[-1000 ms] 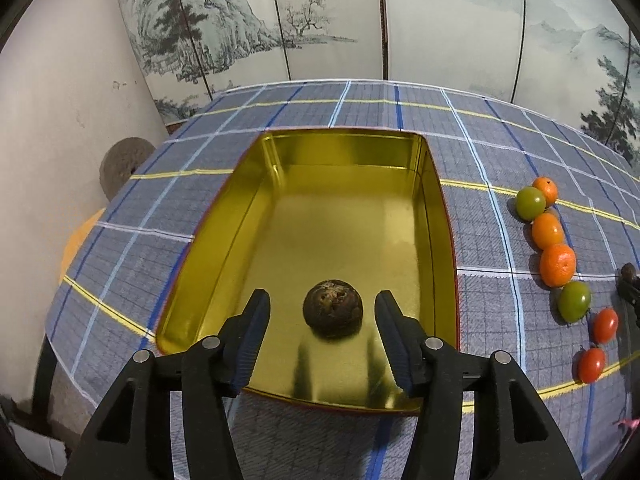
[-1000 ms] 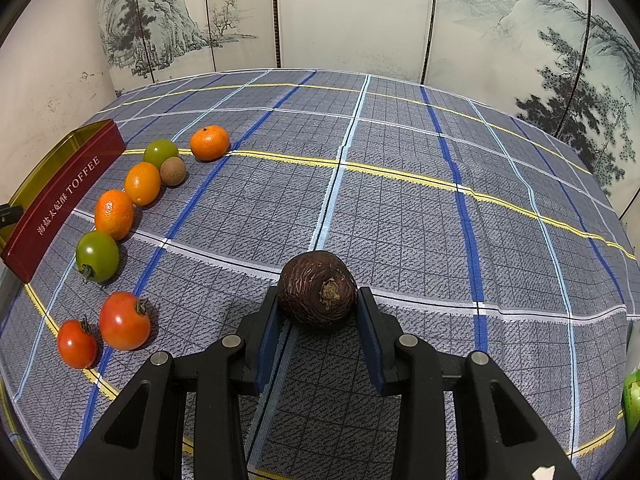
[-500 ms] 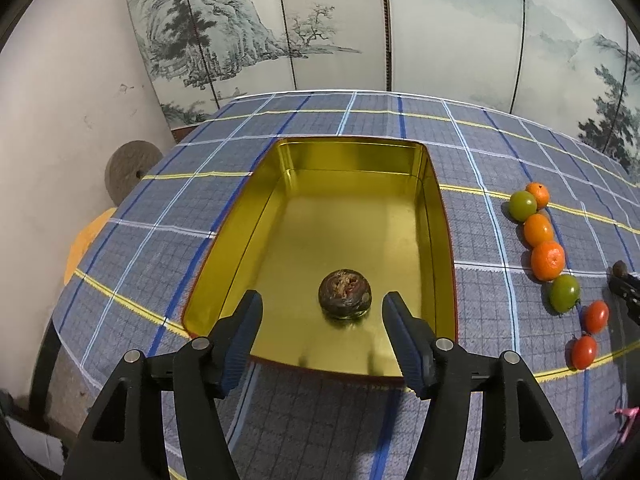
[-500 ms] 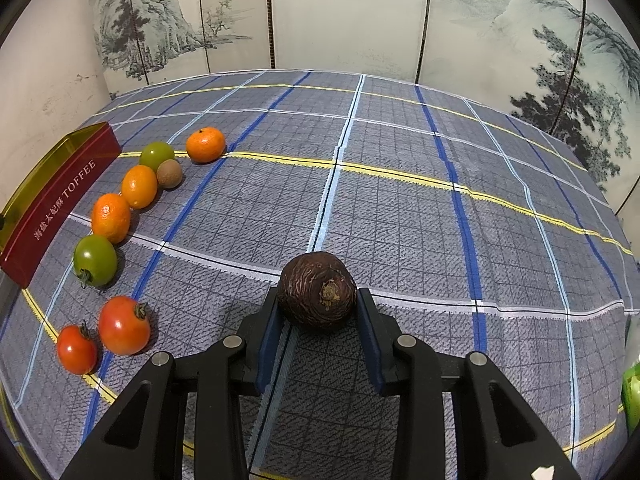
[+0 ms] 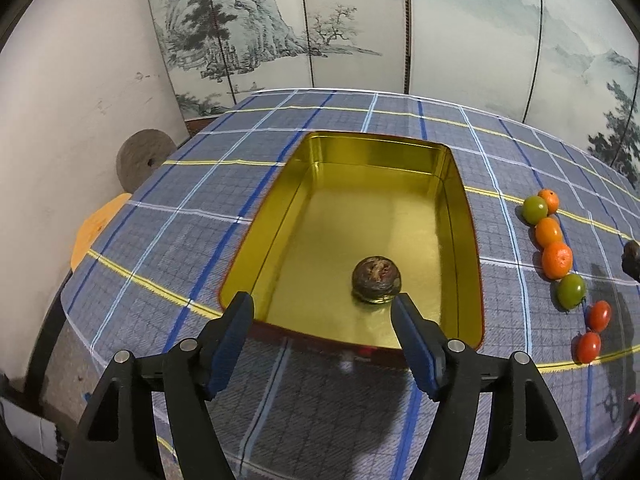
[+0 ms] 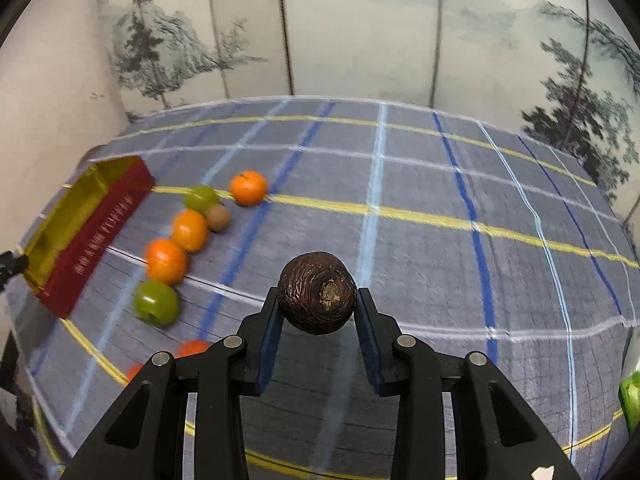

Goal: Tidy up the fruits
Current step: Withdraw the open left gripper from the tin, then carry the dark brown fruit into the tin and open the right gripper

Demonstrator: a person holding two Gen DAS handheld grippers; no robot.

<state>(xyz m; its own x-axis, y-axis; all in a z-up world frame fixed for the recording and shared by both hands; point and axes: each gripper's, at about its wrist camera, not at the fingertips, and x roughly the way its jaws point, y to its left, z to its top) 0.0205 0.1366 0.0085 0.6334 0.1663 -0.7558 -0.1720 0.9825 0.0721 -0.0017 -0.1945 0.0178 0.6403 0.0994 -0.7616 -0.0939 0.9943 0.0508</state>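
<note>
**Left tongs back off the tin, right tongs lift a dark fruit**

Since a second ago the left tongs (image 5: 322,308) have drawn back from the gold tin (image 5: 466,216), so their tips now sit over its near rim, and their jaws are opening with nothing between them. The dark wrinkled fruit (image 5: 376,279) they stood around a second ago lies on the tin's floor, close to the near end and just beyond the right fingertip. The right tongs (image 6: 316,308) have risen off the counter (image 6: 420,248); they are clenched on a second dark fruit (image 6: 317,293), pads pressed to both its sides, and it hangs above the checked cloth.

Toward the counter's near edge, right of the tin, lie two red tomatoes (image 5: 594,330). Beyond them a row runs away along the tin's long side: a green fruit (image 5: 571,289), two oranges (image 5: 557,260), another green fruit (image 5: 535,209) and a further orange (image 5: 549,200). A small brown fruit (image 6: 218,218) sits beside that row. A painted folding screen (image 5: 360,24) stands behind the counter's far edge.
</note>
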